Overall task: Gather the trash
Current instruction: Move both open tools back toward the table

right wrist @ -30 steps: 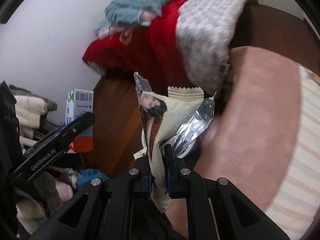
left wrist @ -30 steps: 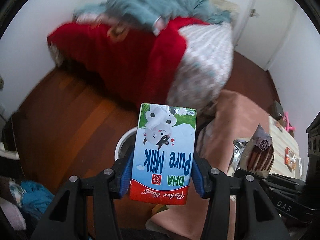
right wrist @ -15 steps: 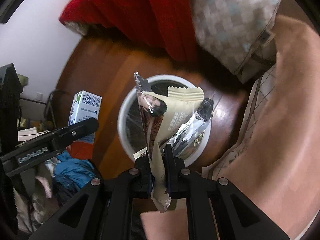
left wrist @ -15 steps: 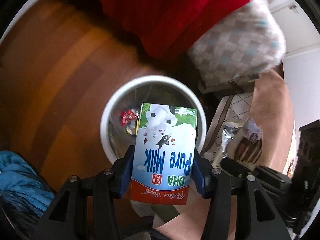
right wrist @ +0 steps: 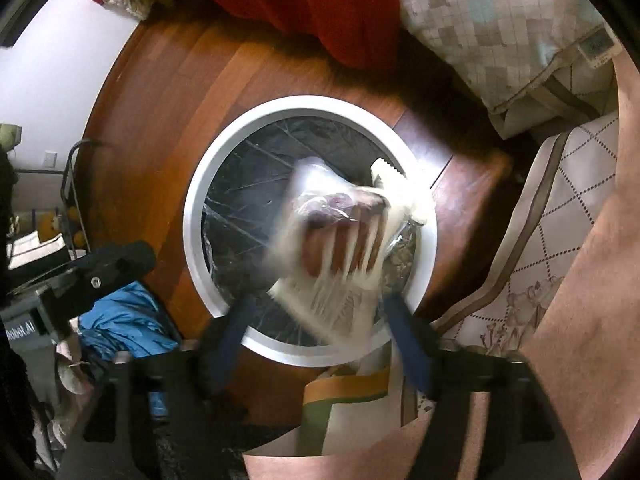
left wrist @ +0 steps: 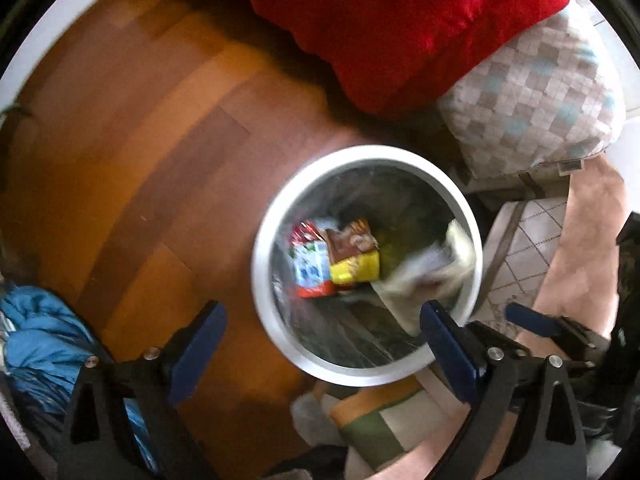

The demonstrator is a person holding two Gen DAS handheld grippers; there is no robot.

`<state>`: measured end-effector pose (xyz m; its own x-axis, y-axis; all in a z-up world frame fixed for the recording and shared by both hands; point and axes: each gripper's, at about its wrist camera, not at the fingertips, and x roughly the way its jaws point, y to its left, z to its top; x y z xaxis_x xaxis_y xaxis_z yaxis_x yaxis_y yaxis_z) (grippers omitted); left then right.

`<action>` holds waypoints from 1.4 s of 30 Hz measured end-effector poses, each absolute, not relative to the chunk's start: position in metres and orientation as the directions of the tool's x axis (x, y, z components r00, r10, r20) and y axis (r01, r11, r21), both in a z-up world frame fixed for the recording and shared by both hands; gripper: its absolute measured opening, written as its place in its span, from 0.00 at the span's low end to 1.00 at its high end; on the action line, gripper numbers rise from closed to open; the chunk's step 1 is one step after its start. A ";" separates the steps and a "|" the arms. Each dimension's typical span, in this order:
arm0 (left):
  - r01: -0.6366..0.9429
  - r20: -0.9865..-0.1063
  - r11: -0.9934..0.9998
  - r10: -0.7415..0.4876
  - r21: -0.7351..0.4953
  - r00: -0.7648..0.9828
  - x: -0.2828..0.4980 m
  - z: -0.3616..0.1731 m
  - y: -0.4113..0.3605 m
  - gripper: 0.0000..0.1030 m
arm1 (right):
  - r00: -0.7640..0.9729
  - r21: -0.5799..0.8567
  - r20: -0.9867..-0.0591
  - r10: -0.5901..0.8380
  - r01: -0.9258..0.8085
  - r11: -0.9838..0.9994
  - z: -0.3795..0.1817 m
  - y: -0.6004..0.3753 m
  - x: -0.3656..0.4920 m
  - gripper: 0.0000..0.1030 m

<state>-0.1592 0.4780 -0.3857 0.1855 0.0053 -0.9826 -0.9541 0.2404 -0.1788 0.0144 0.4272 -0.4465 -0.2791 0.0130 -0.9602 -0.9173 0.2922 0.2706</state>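
Both grippers' jaws are opening, gripping nothing: left gripper point(left wrist: 320, 340), right gripper point(right wrist: 320, 328). A light, crinkly snack wrapper point(right wrist: 336, 236) is falling, blurred, into the white bin point(right wrist: 200, 196); pinching an edge would likely suit it.

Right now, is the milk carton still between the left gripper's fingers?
No, the milk carton lies inside the bin, and nothing is between the opening left gripper's fingers.

This was a lived-in room of a home, likely a bedroom. A red blanket point(left wrist: 400, 20) and a checked pillow point(left wrist: 532, 96) hung over a wooden floor point(left wrist: 140, 160), beside a lined trash bin point(left wrist: 260, 264) and heaped blue clothing point(left wrist: 36, 336).
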 end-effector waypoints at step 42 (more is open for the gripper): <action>-0.943 -0.863 0.332 0.470 -0.025 0.188 -0.186 -0.185 0.323 0.96 | -0.041 0.153 -0.928 0.371 -0.949 0.277 -0.229 0.294 0.001 1.00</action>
<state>-0.1858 0.3234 -0.1851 0.1878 0.4695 -0.8627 -0.9430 0.3319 -0.0247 0.0014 0.2937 -0.2286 -0.0414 0.3712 -0.9276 -0.9487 0.2766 0.1530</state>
